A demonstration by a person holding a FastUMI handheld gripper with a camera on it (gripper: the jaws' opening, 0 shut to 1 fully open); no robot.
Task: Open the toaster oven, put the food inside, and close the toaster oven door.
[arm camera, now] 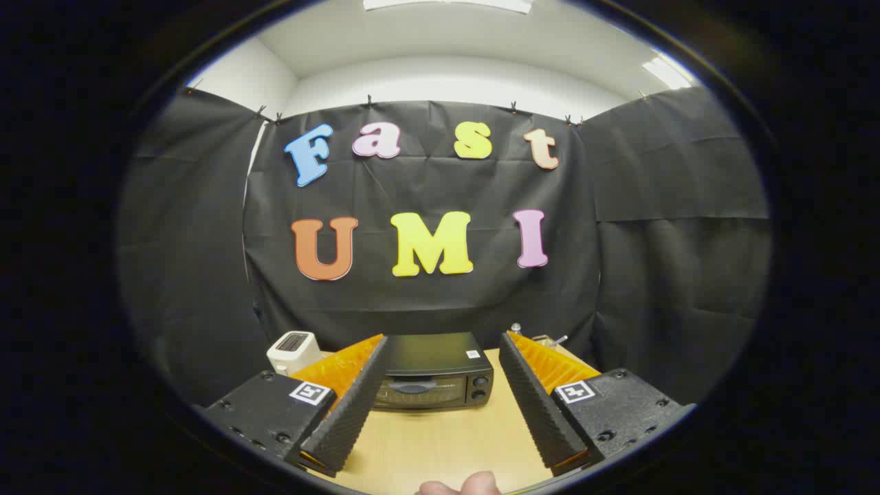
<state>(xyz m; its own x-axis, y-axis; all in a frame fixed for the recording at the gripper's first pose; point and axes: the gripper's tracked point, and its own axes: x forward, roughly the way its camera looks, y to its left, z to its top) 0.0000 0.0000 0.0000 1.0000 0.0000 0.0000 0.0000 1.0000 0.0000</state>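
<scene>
A black toaster oven [433,371] stands on the wooden table [447,443] beyond my fingers, seen in the gap between them. Its glass door [416,392] is closed and two round knobs [479,387] sit to the door's right. My gripper [443,340] is open, fingers spread wide and raised above the table, with nothing between them. I see no food item that I can identify.
A small white toaster [294,349] sits left of the oven, partly behind my left finger. A metal object [543,338] peeks out behind my right finger at the table's back right. A person's fingertips [460,485] show at the table's near edge.
</scene>
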